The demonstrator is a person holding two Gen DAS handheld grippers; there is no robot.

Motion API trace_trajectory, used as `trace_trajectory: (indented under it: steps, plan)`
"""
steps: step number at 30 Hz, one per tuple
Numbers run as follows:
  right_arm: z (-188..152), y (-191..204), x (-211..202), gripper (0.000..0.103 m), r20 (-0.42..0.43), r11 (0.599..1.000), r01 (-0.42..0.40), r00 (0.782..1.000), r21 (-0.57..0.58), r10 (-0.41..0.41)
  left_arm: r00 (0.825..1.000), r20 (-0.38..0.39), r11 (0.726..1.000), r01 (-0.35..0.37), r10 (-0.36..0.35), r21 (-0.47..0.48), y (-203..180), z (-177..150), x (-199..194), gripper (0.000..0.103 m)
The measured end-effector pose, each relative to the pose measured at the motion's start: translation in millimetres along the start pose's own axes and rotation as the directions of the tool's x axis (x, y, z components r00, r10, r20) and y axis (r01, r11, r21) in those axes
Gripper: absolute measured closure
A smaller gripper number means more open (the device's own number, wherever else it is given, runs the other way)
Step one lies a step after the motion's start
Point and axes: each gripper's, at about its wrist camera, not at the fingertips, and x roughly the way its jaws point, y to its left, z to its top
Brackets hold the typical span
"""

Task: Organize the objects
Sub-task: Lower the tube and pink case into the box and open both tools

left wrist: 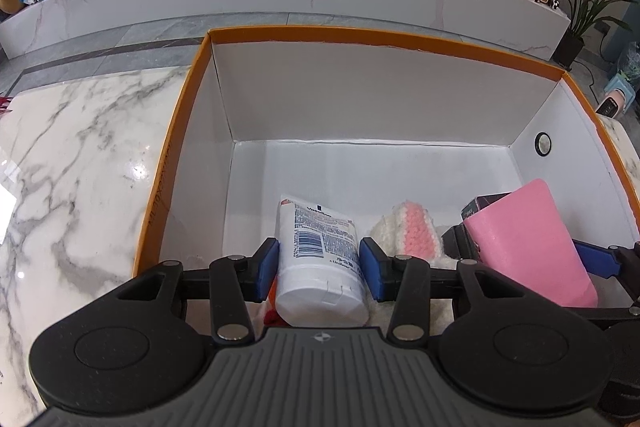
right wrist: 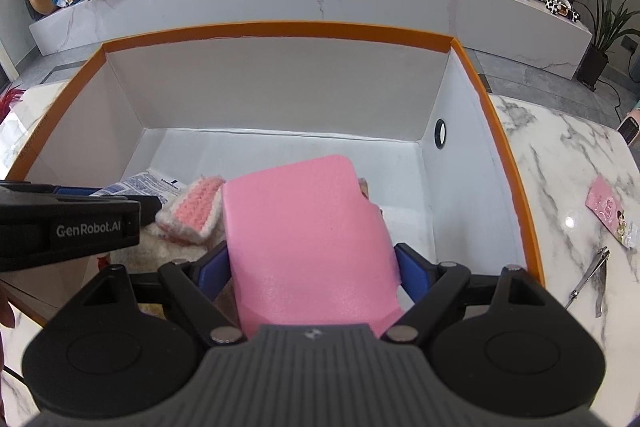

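Glossy marble table [left wrist: 80, 163]; matt foam pad [right wrist: 304, 227] (pink); crocheted cloth [left wrist: 412, 231].

Black linkage arms, blue fingers [left wrist: 267, 269], silver pivot screws, ribbed grey housing, white "GenRobot.AI" lettering.

You are holding the left hand-held gripper [left wrist: 319, 266] with its blue pads [left wrist: 267, 269] pressing both sides of a white tube [left wrist: 320, 263]. Your right hand-held gripper [right wrist: 310, 269] is clamping a pink pouch [right wrist: 308, 239] between its fingers, sitting just right of the left one.
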Motion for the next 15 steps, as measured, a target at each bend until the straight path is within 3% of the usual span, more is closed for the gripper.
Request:
trace_trajectory:
  steps: [15]
  plan:
    - [-0.9, 0.9, 1.4, 0.017, -0.004, 1.000, 0.008, 1.000, -0.011, -0.008, 0.999, -0.001, 0.999, -0.038, 0.038, 0.022, -5.5, -2.1, 1.3, 0.052]
